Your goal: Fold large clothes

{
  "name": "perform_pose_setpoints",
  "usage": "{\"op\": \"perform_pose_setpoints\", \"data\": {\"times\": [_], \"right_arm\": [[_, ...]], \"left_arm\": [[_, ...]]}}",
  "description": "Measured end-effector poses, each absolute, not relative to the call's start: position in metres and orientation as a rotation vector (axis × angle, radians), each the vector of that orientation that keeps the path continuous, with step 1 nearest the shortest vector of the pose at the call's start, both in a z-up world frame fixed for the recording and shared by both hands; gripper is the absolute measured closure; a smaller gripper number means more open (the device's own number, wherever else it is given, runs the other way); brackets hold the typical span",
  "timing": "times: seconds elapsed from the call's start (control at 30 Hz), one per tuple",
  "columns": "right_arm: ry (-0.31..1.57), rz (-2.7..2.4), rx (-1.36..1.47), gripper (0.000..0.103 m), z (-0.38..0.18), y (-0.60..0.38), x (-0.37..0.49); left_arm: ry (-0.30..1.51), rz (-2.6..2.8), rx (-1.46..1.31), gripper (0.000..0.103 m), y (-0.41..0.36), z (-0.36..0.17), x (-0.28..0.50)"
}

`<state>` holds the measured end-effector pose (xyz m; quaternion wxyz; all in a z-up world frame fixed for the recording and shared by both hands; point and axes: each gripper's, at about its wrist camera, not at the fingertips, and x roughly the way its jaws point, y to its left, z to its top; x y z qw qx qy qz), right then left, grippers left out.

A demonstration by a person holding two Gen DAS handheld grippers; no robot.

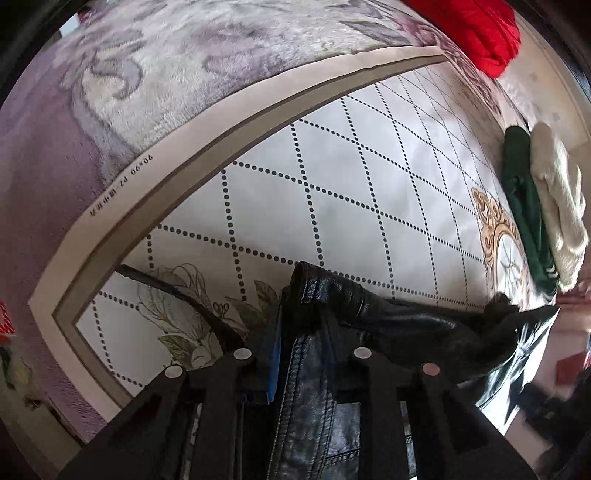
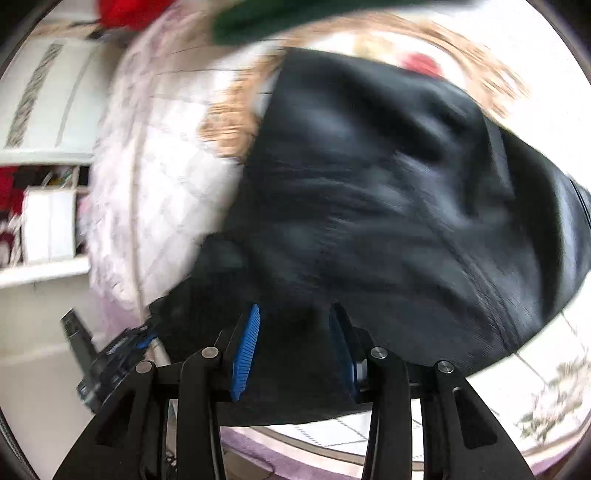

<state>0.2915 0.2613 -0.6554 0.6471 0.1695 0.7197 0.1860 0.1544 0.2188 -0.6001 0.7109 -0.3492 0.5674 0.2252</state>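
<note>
A black leather jacket (image 1: 388, 314) hangs over a white mat (image 1: 332, 166) with dotted diamond lines. My left gripper (image 1: 301, 325) is shut on a stitched edge of the jacket, which bunches between the fingers and drapes down past them. In the blurred right wrist view the jacket (image 2: 369, 184) fills the middle. My right gripper (image 2: 295, 321) is shut on a gathered fold of it between the blue pads (image 2: 245, 354). The leather stretches from one gripper toward the other, lifted off the mat at both held spots.
A folded green garment (image 1: 524, 206) and a white fluffy one (image 1: 557, 206) lie at the mat's right side. A red garment (image 1: 476, 29) sits at the far right corner. A purple floral blanket (image 1: 147, 74) surrounds the mat. White shelves (image 2: 44, 221) stand left in the right wrist view.
</note>
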Motion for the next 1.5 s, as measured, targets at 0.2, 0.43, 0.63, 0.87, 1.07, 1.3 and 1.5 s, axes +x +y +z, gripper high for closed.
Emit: {"op": "perform_pose_setpoints", "data": {"times": [0.2, 0.43, 0.63, 0.87, 1.07, 1.3, 1.5], "right_arm": [[1.703, 0.495, 0.238, 0.062, -0.692, 0.343, 0.316], [1.749, 0.461, 0.369, 0.061, -0.702, 0.325, 0.32], [1.598, 0.419, 0.459, 0.061, -0.639, 0.246, 0.319], [1.523, 0.205, 0.291, 0.062, -0.657, 0.234, 0.386], [1.663, 0.232, 0.279, 0.062, -0.704, 0.24, 0.418], [1.534, 0.175, 0.509, 0.031, -0.635, 0.138, 0.385], [1.487, -0.034, 0.641, 0.029, -0.64, 0.029, 0.319]], "left_arm": [[1.268, 0.499, -0.768, 0.081, 0.221, -0.603, 0.158], [1.239, 0.47, -0.674, 0.03, 0.218, -0.558, 0.161], [1.129, 0.418, -0.667, 0.017, 0.171, -0.506, 0.174], [1.267, 0.274, -0.672, 0.017, 0.095, -0.572, 0.241], [1.372, 0.336, -0.646, 0.017, 0.097, -0.623, 0.276], [1.336, 0.293, -0.668, 0.017, 0.097, -0.569, 0.269], [1.355, 0.184, -0.67, 0.017, 0.049, -0.549, 0.258]]}}
